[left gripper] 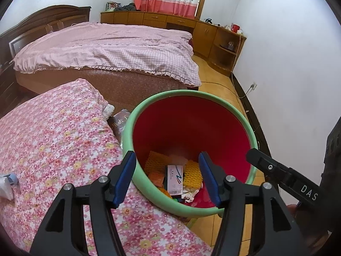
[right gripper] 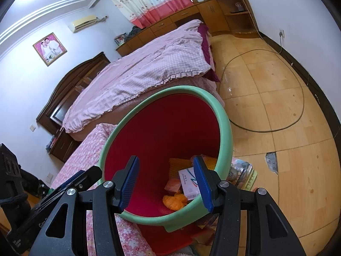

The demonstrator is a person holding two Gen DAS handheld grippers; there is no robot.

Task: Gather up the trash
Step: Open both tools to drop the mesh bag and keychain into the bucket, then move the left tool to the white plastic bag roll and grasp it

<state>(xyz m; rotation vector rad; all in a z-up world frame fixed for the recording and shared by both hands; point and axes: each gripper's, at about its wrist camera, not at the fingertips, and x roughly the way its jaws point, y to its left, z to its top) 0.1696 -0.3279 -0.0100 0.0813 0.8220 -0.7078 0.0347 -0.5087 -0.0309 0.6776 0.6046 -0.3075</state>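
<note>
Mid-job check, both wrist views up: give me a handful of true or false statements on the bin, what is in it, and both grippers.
1. The round bin with a green rim and red inside holds trash already. True: a white carton with a barcode, yellow foam netting and crumpled paper lie at its bottom.
2. The left gripper is clamped on the white carton. False: its blue pads stand apart with nothing between them; the carton lies far below in the bin.
3. The right gripper carries nothing. True.
4. The bin stands beside the pink floral cloth. True.
5. The floor is carpeted. False: it is bare yellow-brown tile, with a cable looped on it.
</note>
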